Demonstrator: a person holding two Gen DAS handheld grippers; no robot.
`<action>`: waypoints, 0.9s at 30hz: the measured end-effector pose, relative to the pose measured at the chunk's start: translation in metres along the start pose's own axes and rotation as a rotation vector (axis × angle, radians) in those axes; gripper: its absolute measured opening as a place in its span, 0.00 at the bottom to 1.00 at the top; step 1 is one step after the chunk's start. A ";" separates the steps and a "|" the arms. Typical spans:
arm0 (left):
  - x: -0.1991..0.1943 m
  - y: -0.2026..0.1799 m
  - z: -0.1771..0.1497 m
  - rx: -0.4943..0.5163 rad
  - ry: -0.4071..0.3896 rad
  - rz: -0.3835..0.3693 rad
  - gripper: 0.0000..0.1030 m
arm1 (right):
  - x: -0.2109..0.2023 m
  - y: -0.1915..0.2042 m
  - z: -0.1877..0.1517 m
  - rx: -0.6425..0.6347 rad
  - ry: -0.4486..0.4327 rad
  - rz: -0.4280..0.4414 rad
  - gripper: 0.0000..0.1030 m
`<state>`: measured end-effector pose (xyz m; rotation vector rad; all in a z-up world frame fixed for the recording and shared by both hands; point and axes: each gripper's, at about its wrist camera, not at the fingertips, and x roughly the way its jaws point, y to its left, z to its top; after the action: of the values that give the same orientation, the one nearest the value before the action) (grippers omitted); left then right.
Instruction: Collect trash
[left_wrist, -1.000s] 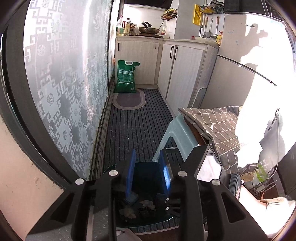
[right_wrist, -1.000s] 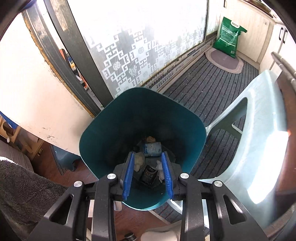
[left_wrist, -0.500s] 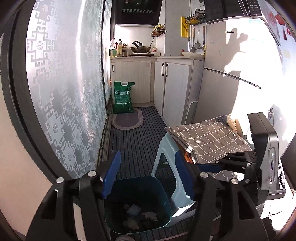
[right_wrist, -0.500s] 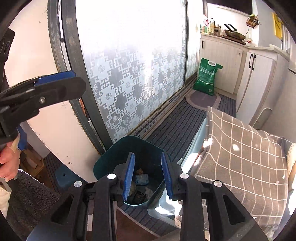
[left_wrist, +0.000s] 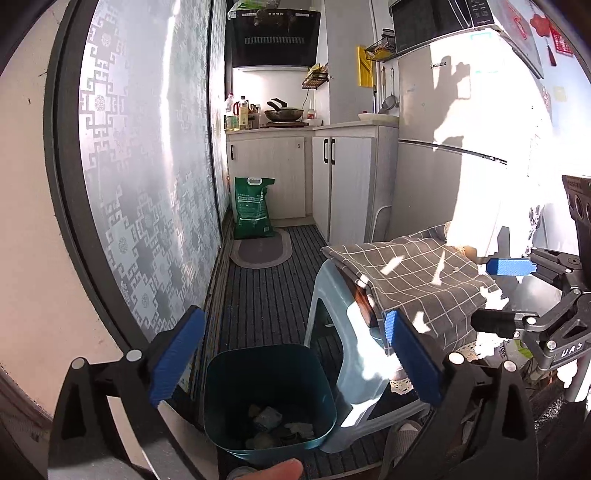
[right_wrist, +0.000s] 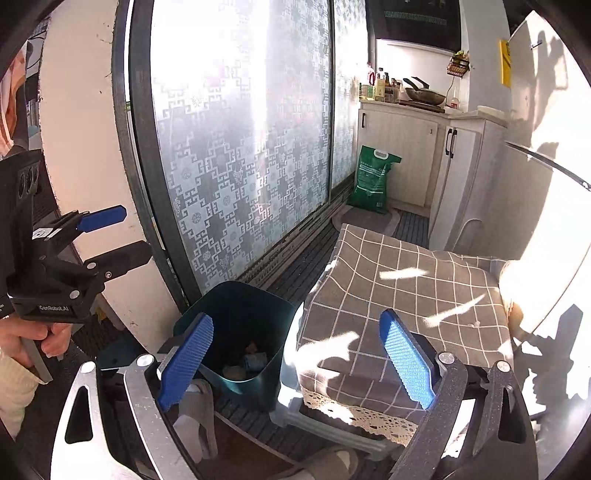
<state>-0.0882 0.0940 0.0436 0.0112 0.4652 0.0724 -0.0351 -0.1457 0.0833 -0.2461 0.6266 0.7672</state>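
**Left wrist view: both grippers spread wide above the bin, nothing held**

The left gripper (left_wrist: 291, 363) fills the lower part of the frame, its blue pads (left_wrist: 176, 357) far apart and still opening. Nothing is between them and they touch nothing. Framed in the gap, low and centre, stands the teal bin (left_wrist: 236, 384) on the striped floor mat, with trash (left_wrist: 275, 428) lying at its bottom: crumpled scraps, too small to tell apart. A pale stool (left_wrist: 364, 384) stands just right of the bin, with a checked cloth (left_wrist: 417, 280) draped over it. At the right edge the right gripper (left_wrist: 498, 291) shows side-on, its fingers apart and empty.

In the right wrist view, the right gripper (right_wrist: 295, 363) sits low in the frame, its jaws opening wide, with nothing between the pads (right_wrist: 406, 360). The bin (right_wrist: 236, 306) is left of centre, the cloth (right_wrist: 406, 280) to its right. At the left edge a hand (right_wrist: 33, 339) holds the left gripper (right_wrist: 118, 236), its fingers spread and empty.
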 end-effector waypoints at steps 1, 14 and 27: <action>-0.003 -0.001 -0.001 -0.007 -0.004 0.008 0.97 | -0.004 -0.002 -0.005 0.012 -0.002 -0.002 0.96; -0.016 -0.010 -0.020 -0.050 0.029 0.051 0.97 | -0.022 -0.006 -0.029 0.023 -0.010 -0.013 0.97; -0.010 -0.007 -0.026 -0.079 0.052 0.082 0.97 | -0.016 0.003 -0.029 -0.008 0.003 -0.013 0.97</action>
<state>-0.1083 0.0864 0.0243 -0.0488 0.5138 0.1722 -0.0589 -0.1656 0.0700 -0.2583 0.6247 0.7575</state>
